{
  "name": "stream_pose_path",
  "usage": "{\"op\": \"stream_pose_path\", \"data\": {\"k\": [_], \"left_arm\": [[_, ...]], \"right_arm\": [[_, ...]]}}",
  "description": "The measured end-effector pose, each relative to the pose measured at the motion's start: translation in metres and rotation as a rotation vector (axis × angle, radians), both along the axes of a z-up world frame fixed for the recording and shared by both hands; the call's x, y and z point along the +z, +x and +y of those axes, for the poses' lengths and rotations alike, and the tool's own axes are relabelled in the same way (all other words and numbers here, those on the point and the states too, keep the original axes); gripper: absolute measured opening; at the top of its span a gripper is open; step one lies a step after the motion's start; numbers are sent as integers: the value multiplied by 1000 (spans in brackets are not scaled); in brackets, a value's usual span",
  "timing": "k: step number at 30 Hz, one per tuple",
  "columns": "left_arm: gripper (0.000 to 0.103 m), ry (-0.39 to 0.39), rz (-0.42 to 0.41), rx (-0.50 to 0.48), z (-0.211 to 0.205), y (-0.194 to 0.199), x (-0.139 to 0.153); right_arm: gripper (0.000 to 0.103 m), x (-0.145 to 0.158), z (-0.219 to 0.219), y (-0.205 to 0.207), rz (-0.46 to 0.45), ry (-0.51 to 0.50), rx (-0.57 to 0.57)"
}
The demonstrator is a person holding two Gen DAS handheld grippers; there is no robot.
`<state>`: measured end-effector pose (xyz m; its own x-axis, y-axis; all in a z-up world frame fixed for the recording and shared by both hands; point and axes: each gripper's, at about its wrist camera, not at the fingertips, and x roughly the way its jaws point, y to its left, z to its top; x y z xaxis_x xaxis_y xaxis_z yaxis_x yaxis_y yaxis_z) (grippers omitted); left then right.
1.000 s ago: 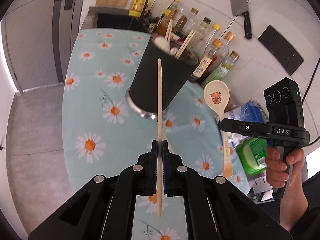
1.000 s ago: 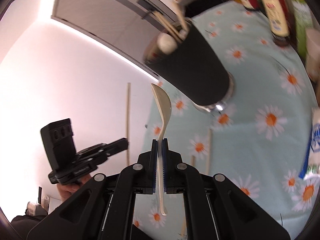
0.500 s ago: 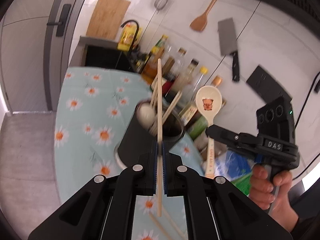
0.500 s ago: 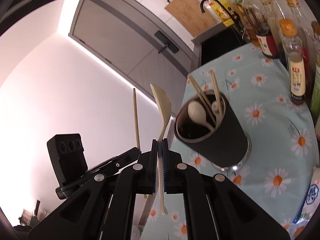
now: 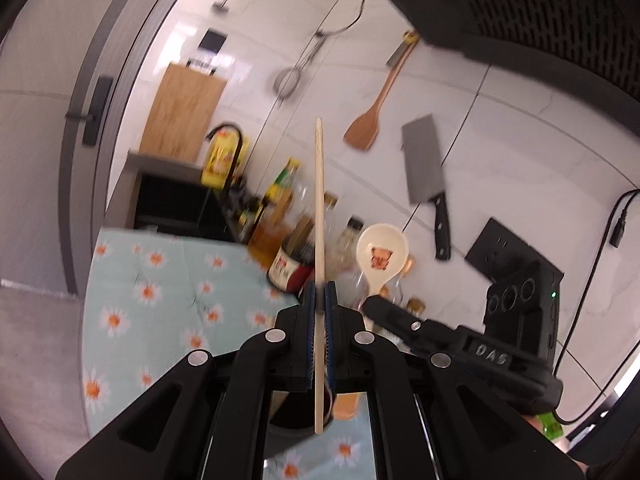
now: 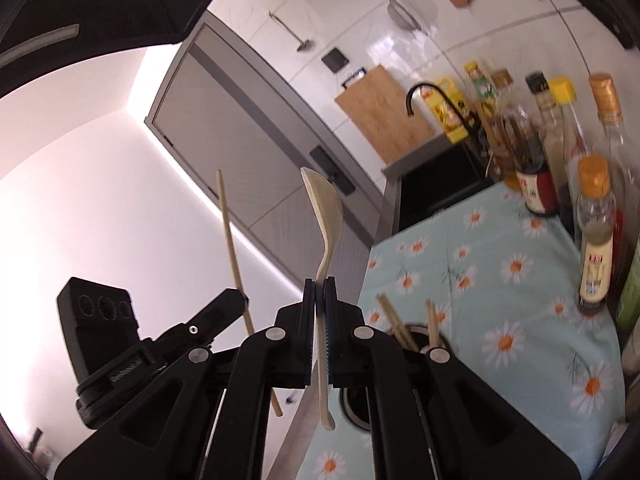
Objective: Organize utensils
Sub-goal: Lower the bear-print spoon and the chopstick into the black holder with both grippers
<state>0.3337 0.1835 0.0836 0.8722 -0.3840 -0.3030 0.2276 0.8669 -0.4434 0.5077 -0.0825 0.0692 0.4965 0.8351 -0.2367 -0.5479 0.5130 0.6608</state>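
Note:
My left gripper [image 5: 319, 286] is shut on a wooden chopstick [image 5: 319, 200] that stands upright, its lower end over the black utensil cup [image 5: 298, 420] seen just below the fingers. My right gripper [image 6: 319, 282] is shut on the handle of a cream spoon [image 6: 325, 216], bowl end up. In the left wrist view the same spoon [image 5: 382, 254] shows a bear print, held by the right gripper [image 5: 370, 302] close to the right. In the right wrist view the cup [image 6: 416, 334] lies low behind the fingers, with chopsticks [image 6: 394, 320] sticking out, and the left gripper [image 6: 236, 300] holds its chopstick [image 6: 232, 240] at left.
A daisy-print cloth [image 6: 500, 280] covers the counter. Sauce and oil bottles [image 6: 596, 232] line the wall side. A cleaver [image 5: 426, 168], a wooden spatula [image 5: 368, 120] and a strainer hang on the tiled wall. A black sink with a faucet [image 6: 432, 104] lies at the far end.
Both grippers have risen and tilted up toward level, each still gripping its utensil. The cup has dropped from mid-frame to below the fingers, and the wall now fills both views.

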Motion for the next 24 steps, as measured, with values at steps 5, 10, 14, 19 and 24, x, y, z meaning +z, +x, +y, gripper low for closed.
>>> {"op": "stream_pose_path", "data": {"k": [5,10,14,19,24], "left_arm": [[3,65,-90,35,-9,11,-11],[3,84,-106,31,-18,16,-39],[4,79,-69,33,-20,18,-57],[4,93,-44,27,-24,16,-70],[4,97,-14,26,-25,15,-84]], "right_arm": [[6,-6,2,5,-93,-6,-78],[6,-33,4,14,-89,-24,-110],[6,-50,8,13,-84,-64,-115],[6,-66,15,10,-88,-112,-109],[6,-74,17,5,-80,-126,-96]]}}
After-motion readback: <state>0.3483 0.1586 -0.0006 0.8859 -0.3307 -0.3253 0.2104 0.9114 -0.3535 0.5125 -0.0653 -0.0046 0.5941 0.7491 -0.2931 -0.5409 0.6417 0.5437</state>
